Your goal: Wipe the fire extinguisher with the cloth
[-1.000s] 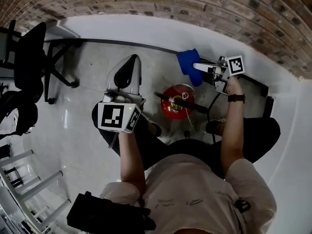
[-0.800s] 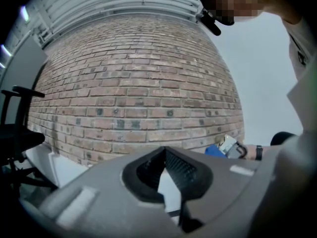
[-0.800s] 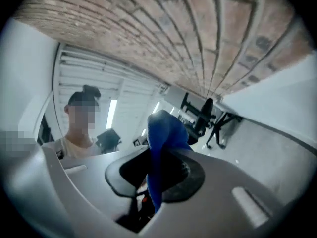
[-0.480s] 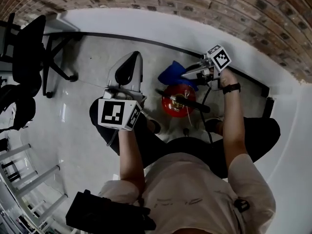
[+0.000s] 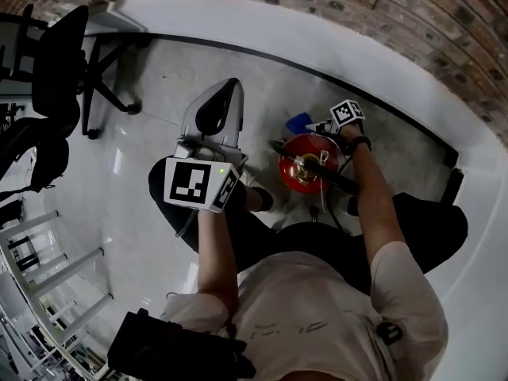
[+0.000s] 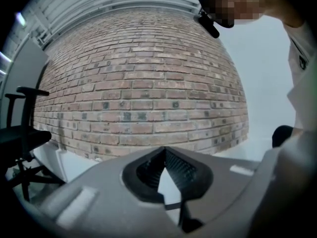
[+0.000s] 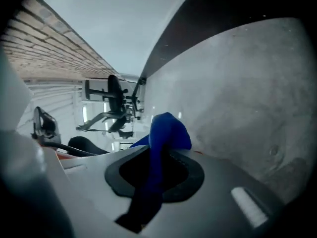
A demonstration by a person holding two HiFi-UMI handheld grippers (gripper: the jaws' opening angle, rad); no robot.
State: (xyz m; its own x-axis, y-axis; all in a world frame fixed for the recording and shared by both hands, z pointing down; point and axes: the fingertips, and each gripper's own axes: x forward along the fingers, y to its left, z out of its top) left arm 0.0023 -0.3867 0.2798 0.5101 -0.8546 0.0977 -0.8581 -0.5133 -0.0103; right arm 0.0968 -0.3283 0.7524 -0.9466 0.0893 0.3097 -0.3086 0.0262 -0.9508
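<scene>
**Blue cloth brought to the extinguisher's far side**

The right claw (image 7: 161, 155) is clamped on a bunched fold of the cloth (image 7: 167, 129), just beside the red fire extinguisher (image 5: 305, 169), which stands on the floor (image 5: 159, 78) near its wall edge. The left claw (image 6: 165, 155) is closed on nothing and held well apart. The cloth looks soft and light. The cylinder looks heavy, hard and smooth, so it is probably best steadied at the neck.

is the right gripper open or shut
Shut on the cloth: blue fabric sits pinched inside the right gripper.
</scene>
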